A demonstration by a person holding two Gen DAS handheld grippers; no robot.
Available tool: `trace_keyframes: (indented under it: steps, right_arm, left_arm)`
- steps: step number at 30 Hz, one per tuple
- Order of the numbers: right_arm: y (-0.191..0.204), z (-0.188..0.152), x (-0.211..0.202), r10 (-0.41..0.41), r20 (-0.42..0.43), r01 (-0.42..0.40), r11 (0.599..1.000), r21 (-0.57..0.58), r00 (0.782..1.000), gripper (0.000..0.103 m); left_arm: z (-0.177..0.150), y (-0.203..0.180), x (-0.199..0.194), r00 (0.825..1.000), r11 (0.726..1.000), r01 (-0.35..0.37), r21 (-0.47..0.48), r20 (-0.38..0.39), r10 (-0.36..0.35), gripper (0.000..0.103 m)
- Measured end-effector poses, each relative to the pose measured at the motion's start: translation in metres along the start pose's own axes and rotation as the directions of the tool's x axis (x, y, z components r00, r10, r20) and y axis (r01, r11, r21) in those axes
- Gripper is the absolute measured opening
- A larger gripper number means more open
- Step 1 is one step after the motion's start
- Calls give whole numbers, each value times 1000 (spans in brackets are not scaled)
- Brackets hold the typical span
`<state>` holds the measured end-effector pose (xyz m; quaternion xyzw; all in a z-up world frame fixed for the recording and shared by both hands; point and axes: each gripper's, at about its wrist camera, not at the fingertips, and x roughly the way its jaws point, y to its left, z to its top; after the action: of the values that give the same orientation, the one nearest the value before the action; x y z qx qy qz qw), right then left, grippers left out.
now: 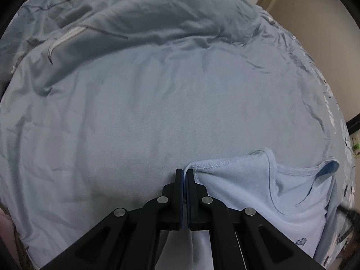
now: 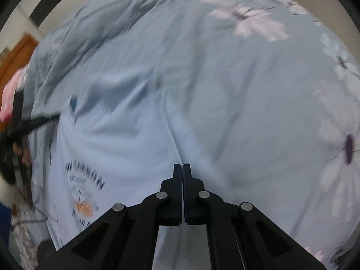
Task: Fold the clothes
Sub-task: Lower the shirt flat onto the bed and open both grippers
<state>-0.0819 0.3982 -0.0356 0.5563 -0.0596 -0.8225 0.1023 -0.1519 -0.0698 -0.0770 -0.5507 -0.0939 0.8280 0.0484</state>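
A light blue T-shirt (image 1: pixel 247 186) lies on the bed at the lower right of the left wrist view, its neck opening facing up. My left gripper (image 1: pixel 185 172) is shut on the shirt's stitched hem edge. In the right wrist view the same T-shirt (image 2: pixel 117 135) spreads to the left, its printed logo (image 2: pixel 84 191) visible at lower left. My right gripper (image 2: pixel 181 166) is shut with a fold of the shirt running into its fingertips. The other gripper (image 2: pixel 33 123) shows blurred at the left edge of that view.
A grey-blue floral bedsheet (image 1: pixel 135 123) covers the bed, with a rumpled quilt (image 1: pixel 135 18) at the far side. White flower prints (image 2: pixel 252 20) mark the sheet to the right. A beige wall (image 1: pixel 315 22) and a wooden door (image 2: pixel 15 54) border the bed.
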Motion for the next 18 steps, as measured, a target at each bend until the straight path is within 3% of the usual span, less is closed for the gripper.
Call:
trace_keyframes:
  steps: [7, 10, 15, 17, 18]
  right_arm:
    - [-57, 73, -27, -141, 93, 139, 990, 32, 986, 0]
    - [-61, 79, -7, -183, 52, 182, 983, 28, 982, 0]
    - [-66, 73, 21, -178, 5, 178, 983, 35, 984, 1]
    - [-65, 68, 11, -179, 44, 178, 983, 41, 983, 7]
    - [-63, 64, 1, -181, 75, 178, 983, 42, 981, 20]
  left_arm:
    - [22, -9, -11, 998, 1000, -20, 4, 64, 19, 1]
    - [35, 2, -11, 997, 998, -23, -58, 67, 26, 1]
    - [26, 2, -24, 999, 999, 6, -45, 53, -3, 1]
    - [16, -2, -37, 998, 1000, 16, -22, 56, -15, 2]
    - [9, -4, -45, 998, 1000, 20, -17, 65, -19, 2]
